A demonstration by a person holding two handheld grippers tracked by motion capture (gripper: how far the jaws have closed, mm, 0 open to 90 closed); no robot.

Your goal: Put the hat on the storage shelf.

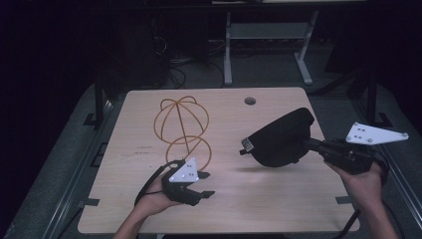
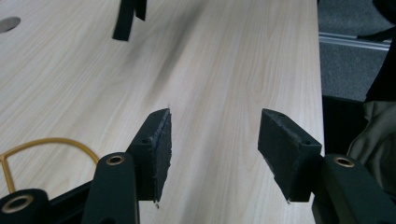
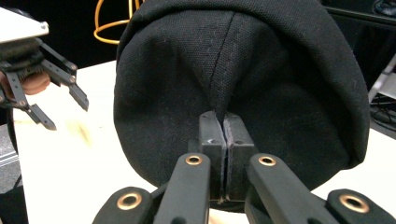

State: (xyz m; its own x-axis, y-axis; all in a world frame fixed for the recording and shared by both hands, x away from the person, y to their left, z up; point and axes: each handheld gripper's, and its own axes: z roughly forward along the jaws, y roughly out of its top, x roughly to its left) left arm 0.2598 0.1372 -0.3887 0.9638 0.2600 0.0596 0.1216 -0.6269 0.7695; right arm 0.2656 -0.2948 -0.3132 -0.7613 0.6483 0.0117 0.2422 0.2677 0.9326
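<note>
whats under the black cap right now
The black cap hangs off the table, pinched by the right tool. Under it: bare wood and its faint shadow. Its inside is hidden.

In the right gripper view the black cap [image 3: 243, 79] spreads past the top edge, and its far side and opening are hidden behind its own crown. The pinched fabric disappears between the closed jaws. Behind the cap, most of the gold wire stand [image 3: 112, 23] is covered. In the left gripper view only one curved piece of the stand [image 2: 46, 144] shows, cut off at the left edge, and a dangling black strap [image 2: 126, 18] is cropped at the top.
</note>
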